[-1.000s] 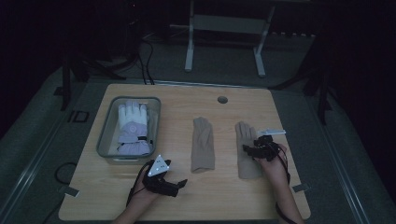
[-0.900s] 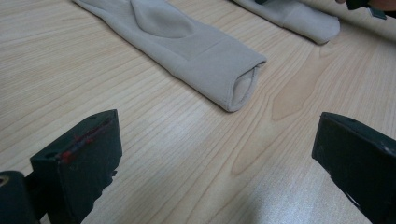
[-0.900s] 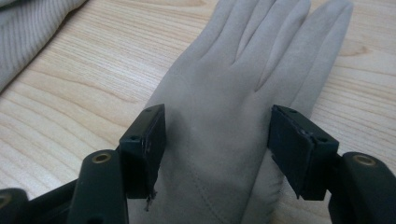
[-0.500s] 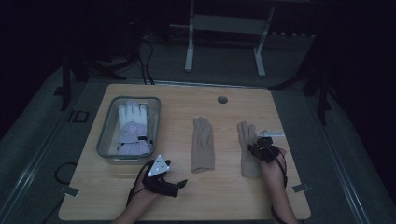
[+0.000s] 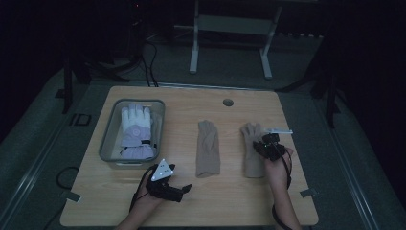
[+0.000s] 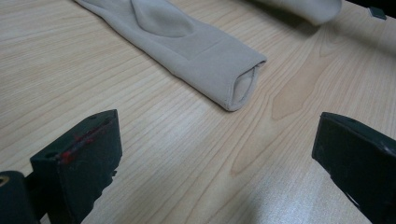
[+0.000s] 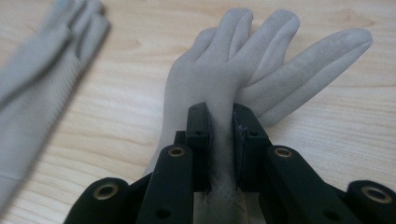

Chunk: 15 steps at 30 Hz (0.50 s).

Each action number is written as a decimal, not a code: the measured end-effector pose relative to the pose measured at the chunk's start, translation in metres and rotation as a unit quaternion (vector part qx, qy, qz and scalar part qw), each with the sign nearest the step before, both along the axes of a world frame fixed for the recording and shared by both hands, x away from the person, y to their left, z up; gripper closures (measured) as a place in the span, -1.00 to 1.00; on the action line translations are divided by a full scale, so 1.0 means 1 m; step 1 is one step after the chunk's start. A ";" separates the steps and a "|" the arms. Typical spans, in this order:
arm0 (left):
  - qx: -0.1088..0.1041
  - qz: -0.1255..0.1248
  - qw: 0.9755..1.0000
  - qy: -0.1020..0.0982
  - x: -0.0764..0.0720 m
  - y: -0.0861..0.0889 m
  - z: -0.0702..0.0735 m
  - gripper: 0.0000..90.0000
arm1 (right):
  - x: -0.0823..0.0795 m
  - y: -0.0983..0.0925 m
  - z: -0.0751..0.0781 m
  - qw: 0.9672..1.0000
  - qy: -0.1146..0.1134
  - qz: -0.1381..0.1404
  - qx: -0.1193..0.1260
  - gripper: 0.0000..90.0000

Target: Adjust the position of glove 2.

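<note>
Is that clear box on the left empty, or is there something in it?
Not empty. The clear box holds a white glove with a lilac cuff, lying flat inside. The two beige gloves lie outside it on the table.

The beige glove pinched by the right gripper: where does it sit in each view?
High view: the pinched beige glove lies right of centre, under the right gripper.
Left gripper view: a pale cuff at the top edge, probably this glove.
Right gripper view: centre, its fabric clamped between the fingers.
Shared landmark: the other beige glove beside it.
</note>
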<state>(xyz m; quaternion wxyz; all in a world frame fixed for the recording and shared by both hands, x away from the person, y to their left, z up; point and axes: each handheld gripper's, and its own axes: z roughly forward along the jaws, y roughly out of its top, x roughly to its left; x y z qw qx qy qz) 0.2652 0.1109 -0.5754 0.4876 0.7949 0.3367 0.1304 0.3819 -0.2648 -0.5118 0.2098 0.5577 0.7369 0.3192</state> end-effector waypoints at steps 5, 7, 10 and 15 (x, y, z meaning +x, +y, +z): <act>0.000 0.000 1.000 0.003 0.000 0.000 0.000 -0.96 | -0.002 0.008 0.019 1.000 -0.009 -0.008 0.013 0.75; 0.001 0.000 1.000 0.003 0.000 0.000 0.000 -0.96 | -0.002 0.013 0.026 1.000 -0.016 -0.007 0.016 0.75; 0.002 0.000 1.000 0.001 0.000 0.000 0.000 -0.96 | -0.003 0.021 0.036 0.999 -0.027 -0.004 0.023 0.75; 0.002 0.000 1.000 0.001 0.000 0.000 0.000 -0.96 | -0.004 0.038 0.052 0.999 -0.041 0.009 0.031 0.75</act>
